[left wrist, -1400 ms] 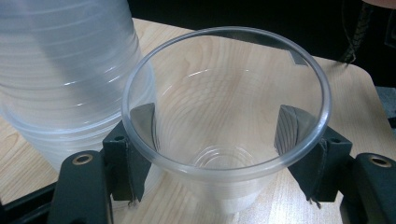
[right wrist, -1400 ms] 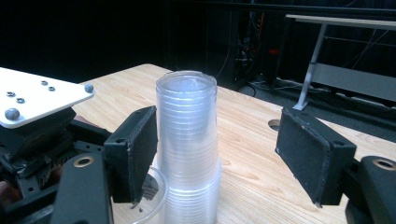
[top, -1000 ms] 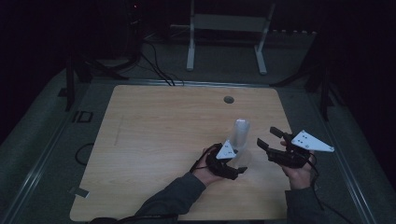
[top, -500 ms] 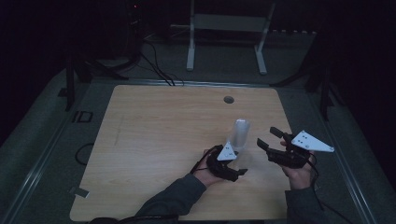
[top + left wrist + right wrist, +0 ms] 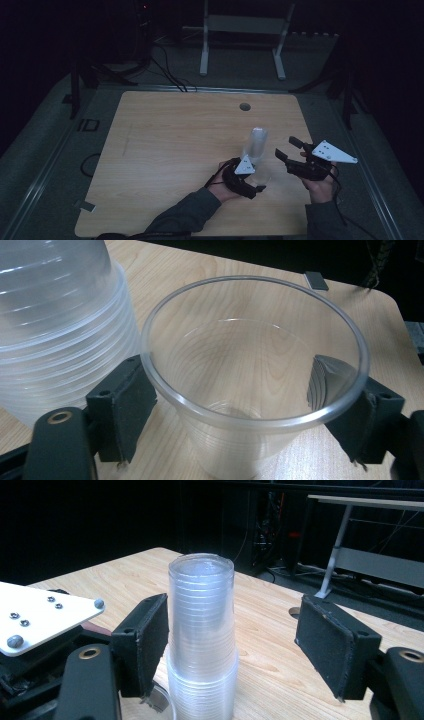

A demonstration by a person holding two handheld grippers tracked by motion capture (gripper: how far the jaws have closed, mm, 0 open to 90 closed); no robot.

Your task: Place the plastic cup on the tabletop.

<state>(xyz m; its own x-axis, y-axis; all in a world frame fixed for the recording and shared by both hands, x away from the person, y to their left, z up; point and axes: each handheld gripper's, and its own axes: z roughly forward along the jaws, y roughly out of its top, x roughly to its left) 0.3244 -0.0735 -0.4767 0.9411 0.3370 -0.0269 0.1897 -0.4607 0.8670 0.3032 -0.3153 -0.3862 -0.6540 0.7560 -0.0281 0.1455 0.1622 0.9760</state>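
A clear plastic cup [image 5: 250, 405] stands upright on the wooden table [image 5: 165, 150], between the pads of my left gripper [image 5: 235, 400]. Its jaws have just been opening; they now stand on either side of the cup without squeezing it. Close beside it on the left rises an upside-down stack of clear cups [image 5: 55, 325]. In the high view the stack [image 5: 257, 144] stands just beyond my left gripper [image 5: 256, 181]. My right gripper [image 5: 288, 148] sits to the right of the stack, open. In the right gripper view its jaws [image 5: 240, 645] are spread wide, with the stack [image 5: 202, 640] ahead of them.
The left gripper's white three-cornered plate [image 5: 45, 615] is at the left of the right gripper view. A round cable hole [image 5: 244, 106] sits near the table's far edge. A white desk frame [image 5: 242, 30] stands on the dark floor behind. The table's near right corner [image 5: 385, 295] lies just past the cup.
In the high view both hands and the stack stay where they were; no movement is visible at that size.
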